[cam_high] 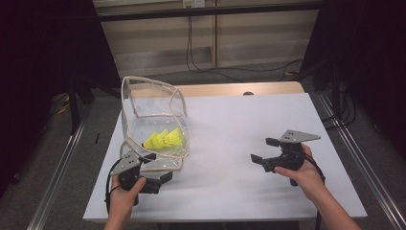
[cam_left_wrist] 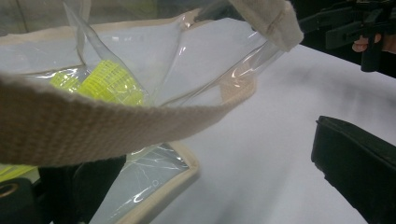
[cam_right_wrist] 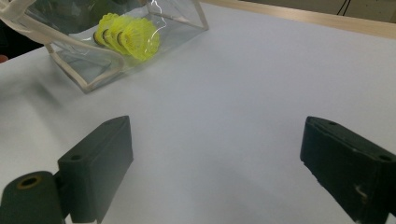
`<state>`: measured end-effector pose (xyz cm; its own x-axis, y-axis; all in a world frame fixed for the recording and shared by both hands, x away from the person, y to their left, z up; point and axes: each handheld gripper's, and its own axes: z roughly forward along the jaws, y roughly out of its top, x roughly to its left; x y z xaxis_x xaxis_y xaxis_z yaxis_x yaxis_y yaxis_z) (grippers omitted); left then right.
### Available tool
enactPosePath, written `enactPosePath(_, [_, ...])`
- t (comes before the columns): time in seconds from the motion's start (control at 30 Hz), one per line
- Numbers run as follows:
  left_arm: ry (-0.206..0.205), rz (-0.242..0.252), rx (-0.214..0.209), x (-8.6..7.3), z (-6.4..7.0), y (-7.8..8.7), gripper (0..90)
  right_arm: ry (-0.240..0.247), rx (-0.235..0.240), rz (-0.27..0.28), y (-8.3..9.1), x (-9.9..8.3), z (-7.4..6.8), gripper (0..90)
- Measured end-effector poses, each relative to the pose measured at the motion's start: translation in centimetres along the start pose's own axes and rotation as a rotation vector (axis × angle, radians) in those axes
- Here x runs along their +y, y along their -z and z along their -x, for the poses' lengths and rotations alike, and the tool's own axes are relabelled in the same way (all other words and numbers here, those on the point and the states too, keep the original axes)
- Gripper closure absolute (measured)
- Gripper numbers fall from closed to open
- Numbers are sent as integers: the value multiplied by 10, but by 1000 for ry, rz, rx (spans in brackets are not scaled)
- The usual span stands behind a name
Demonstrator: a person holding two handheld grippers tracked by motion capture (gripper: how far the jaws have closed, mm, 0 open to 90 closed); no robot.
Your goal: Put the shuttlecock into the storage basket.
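A clear plastic bag point(cam_high: 154, 112) with beige webbing trim stands open at the table's left. Yellow shuttlecocks point(cam_high: 165, 139) lie in a row on its bottom; they appear again behind the film point(cam_left_wrist: 109, 84) and at the upper left point(cam_right_wrist: 128, 30) of the right gripper view. My left gripper point(cam_high: 156, 166) is open at the bag's near edge, and the bag's beige strap point(cam_left_wrist: 93, 128) runs across in front of its left jaw. In the left gripper view the gripper point(cam_left_wrist: 210, 154) holds nothing. My right gripper point(cam_high: 264, 150) is open over bare table, its jaws point(cam_right_wrist: 217, 135) spread wide toward the bag.
The white tabletop point(cam_high: 239, 124) has a wooden strip point(cam_high: 230, 88) along its far edge. Metal rails point(cam_high: 62, 163) flank the table on both sides, and black cables point(cam_high: 225, 67) lie on the floor behind. The other hand's gripper point(cam_left_wrist: 345, 23) shows far off in the left gripper view.
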<state>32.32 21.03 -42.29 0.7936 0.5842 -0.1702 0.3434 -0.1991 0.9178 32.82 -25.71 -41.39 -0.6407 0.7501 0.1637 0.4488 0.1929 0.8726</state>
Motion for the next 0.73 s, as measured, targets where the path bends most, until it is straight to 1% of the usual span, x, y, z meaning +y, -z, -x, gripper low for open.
enactPosePath(0.17, [4,4,-2,0,0,1,33,-4,-7,-3,4,-6,1,96])
enactPosePath(0.33, [1,1,-1,0,0,1,33,-8,-4,6,7,-11,3,95])
enactPosePath(0.53, [4,1,0,0,0,0,33,-21,-14,15,14,-20,4,94])
enactPosePath(0.63, [4,4,-1,0,1,-1,33,-18,-22,18,16,-23,5,93])
enactPosePath(0.67, [0,-3,-2,0,1,0,33,-25,-19,23,17,-24,4,93])
enactPosePath(0.73, [-2,-3,-2,0,0,0,33,-20,-23,24,17,-25,5,93])
